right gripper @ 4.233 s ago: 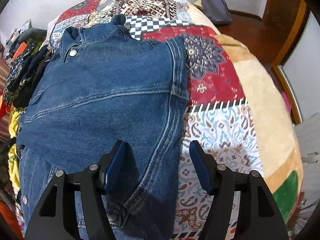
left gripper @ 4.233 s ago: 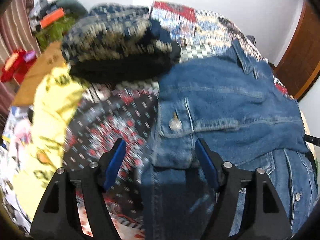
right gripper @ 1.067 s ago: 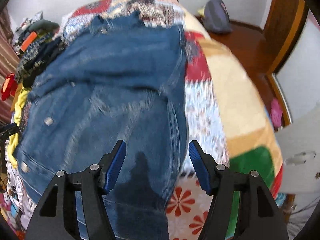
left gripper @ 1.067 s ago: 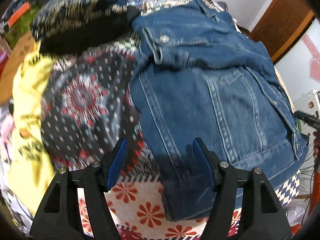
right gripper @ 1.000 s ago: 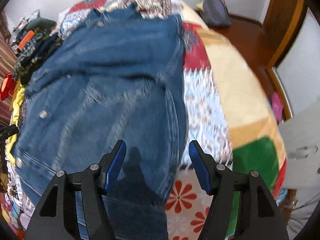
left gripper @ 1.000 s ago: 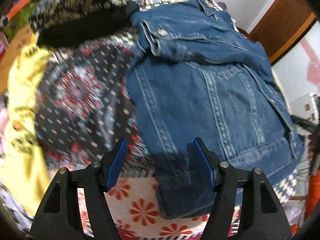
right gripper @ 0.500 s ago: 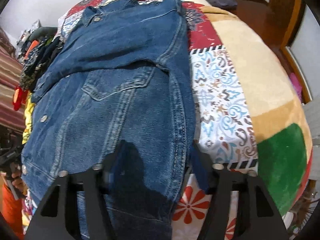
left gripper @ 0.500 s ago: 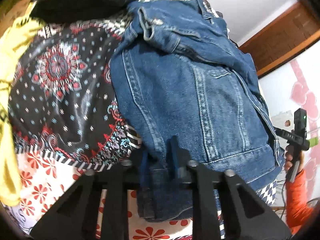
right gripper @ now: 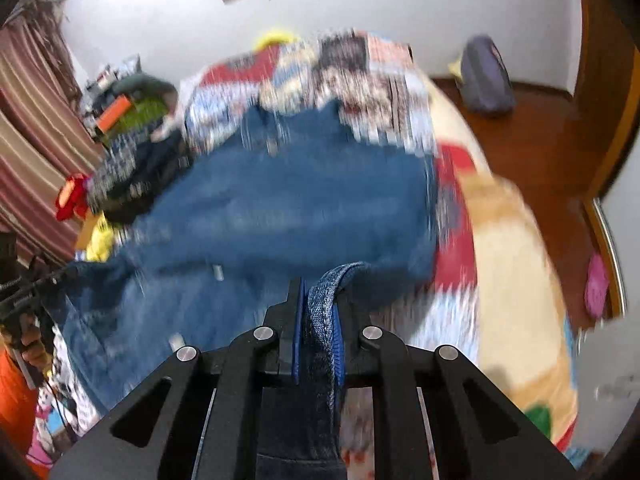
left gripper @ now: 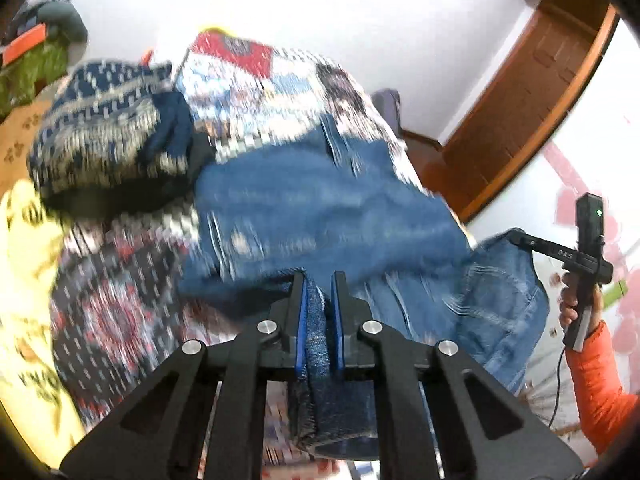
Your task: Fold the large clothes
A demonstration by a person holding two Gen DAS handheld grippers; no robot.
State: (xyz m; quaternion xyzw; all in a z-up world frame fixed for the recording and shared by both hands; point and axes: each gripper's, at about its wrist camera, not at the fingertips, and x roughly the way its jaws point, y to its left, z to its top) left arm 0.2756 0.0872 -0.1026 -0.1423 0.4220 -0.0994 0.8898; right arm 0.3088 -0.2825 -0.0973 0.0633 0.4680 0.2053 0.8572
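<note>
1. The left gripper (left gripper: 319, 300) is seen closed on a fold of the denim jacket (left gripper: 320, 208); blue cloth is pinched between its 2 blue pads (left gripper: 301, 320), and the jaws are closing the last bit on that fold.
2. From the left gripper, the bulk of the jacket is spread toward 12 o'clock and 1 o'clock over the patchwork quilt (left gripper: 256, 80), while a pinched strip is hung down toward 6 o'clock between the black arms.
3. The right gripper (right gripper: 318, 308) is likewise clamped on the jacket (right gripper: 288, 208): a stitched hem edge is looped up out of the jaws at 12 o'clock and is gripped between the pads.
4. In the right wrist view, the jacket body is laid from 12 o'clock round to 9 o'clock of the gripper, on the quilt (right gripper: 516, 264), with the collar end farthest away.
5. In the left wrist view, the other gripper is shown at 3 o'clock, held by a hand (left gripper: 576, 300) in an orange sleeve (left gripper: 596, 380), with a jacket corner lifted at its tip.
6. A dark patterned knit garment (left gripper: 104, 128) is piled at 10 o'clock of the left gripper, just beside the jacket's far left edge.
7. A yellow printed garment (left gripper: 28, 264) is laid at 9 o'clock, apart from the jacket.
8. Both views are blurred, so finer jacket details cannot be told.
</note>
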